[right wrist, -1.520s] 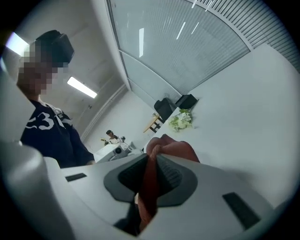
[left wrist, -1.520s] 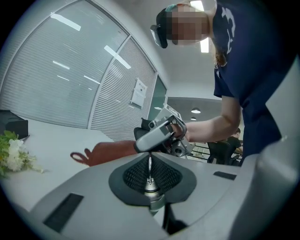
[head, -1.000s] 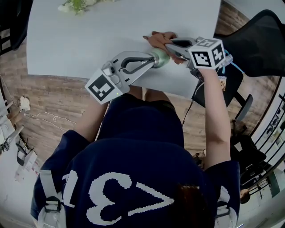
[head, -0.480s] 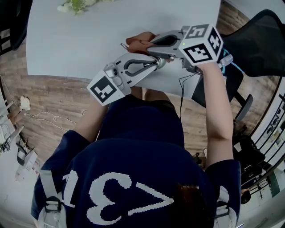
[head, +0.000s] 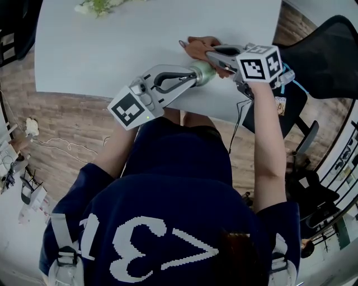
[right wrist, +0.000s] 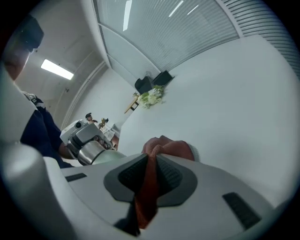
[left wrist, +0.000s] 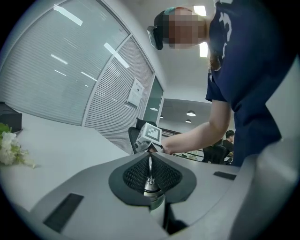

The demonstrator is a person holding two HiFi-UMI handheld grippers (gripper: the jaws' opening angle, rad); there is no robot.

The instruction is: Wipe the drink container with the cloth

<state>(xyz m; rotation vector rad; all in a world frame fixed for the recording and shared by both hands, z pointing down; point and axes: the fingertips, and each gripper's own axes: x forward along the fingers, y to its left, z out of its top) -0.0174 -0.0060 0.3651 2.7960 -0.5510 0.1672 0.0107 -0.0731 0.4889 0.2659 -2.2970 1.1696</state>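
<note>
The drink container [head: 202, 72], pale green with a steel top, hangs level over the white table's [head: 140, 44] near edge. My left gripper [head: 193, 78] is shut on it. In the left gripper view the left gripper [left wrist: 150, 161] pinches a thin metal piece on the container's steel top [left wrist: 151, 186]. A reddish-brown cloth [head: 197, 47] lies against the container's far side, and my right gripper [head: 215, 56] is shut on it. In the right gripper view the cloth [right wrist: 165, 147] bunches out between the jaws of the right gripper [right wrist: 152, 164], with the container [right wrist: 96, 153] just to its left.
White flowers [head: 98, 6] lie at the table's far edge, also visible as flowers [right wrist: 150, 98] in the right gripper view. A black office chair [head: 330, 50] stands to the right of the table. Wood floor runs below the table's near edge.
Half a second ago the right gripper had swept the cloth left over the container. It is now back at the right, near where it was one second ago. The left gripper has barely moved.
</note>
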